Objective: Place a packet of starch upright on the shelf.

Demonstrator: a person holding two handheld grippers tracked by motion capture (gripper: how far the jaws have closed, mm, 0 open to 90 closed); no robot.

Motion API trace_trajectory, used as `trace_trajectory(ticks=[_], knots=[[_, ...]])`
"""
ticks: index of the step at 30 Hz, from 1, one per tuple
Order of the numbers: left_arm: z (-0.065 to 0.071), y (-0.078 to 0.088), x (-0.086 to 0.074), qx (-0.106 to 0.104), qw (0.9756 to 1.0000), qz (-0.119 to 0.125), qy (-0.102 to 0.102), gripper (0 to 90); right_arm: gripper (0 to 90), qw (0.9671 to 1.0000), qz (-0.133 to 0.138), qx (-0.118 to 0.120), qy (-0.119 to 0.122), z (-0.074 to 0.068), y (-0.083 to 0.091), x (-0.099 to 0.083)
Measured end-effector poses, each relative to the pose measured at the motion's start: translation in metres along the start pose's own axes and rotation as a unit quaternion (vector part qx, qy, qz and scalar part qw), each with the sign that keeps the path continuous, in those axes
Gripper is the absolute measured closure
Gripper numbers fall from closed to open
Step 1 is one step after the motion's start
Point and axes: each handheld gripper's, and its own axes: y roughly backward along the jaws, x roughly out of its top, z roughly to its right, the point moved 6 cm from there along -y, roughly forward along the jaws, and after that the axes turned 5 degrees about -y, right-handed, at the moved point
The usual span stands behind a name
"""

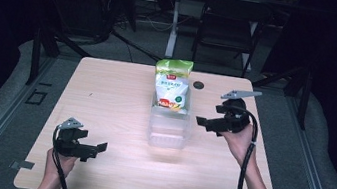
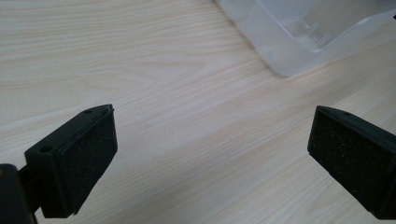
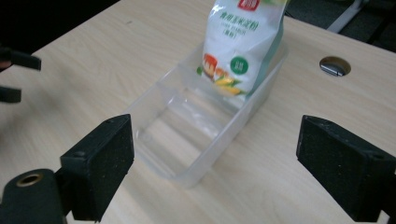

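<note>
A white and green food pouch (image 1: 172,86) (image 3: 243,46) stands upright in the far end of a clear plastic bin (image 1: 168,127) (image 3: 187,135) at the table's middle. My right gripper (image 1: 201,121) (image 3: 212,172) hangs just right of the bin, jaws wide apart and empty, pointing toward it. My left gripper (image 1: 100,149) (image 2: 210,163) rests low over the near left of the table, open and empty, with the bin's corner (image 2: 299,42) ahead of it.
The light wooden table (image 1: 115,96) has a round cable hole (image 1: 198,85) (image 3: 334,66) behind the bin. A dark chair (image 1: 230,25) and desk legs stand beyond the far edge. My left gripper's jaws show at the left edge (image 3: 14,74) of the right gripper view.
</note>
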Motion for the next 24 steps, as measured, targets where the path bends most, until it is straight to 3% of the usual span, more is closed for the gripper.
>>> trace_trajectory(ticks=[6,10,13,14,20,24], knots=[[0.0,0.0,0.0,0.0,1.0,-0.001,-0.001,1.6,8.4,0.9995,-0.023,-0.003,0.022,-0.015,0.018,-0.037],[0.0,-0.001,0.0,0.002,1.0,-0.001,0.0,1.6,8.5,0.9993,-0.028,-0.012,0.023,-0.023,0.024,-0.067],[0.0,-0.001,0.0,0.001,1.0,-0.002,-0.001,1.6,6.3,0.9988,-0.046,-0.001,0.019,-0.027,0.022,-0.092],[0.0,-0.001,0.0,0.001,1.0,-0.003,-0.001,1.6,6.2,0.9988,-0.044,-0.007,0.02,-0.027,0.02,-0.1],[0.001,-0.002,0.0,0.001,1.0,-0.003,-0.003,1.6,0.0,0.9984,-0.052,0.007,0.02,-0.024,0.01,-0.122],[0.001,-0.003,0.001,-0.001,1.0,-0.003,-0.003,1.6,0.0,0.9976,-0.062,0.028,-0.007,-0.02,0.002,-0.134]])
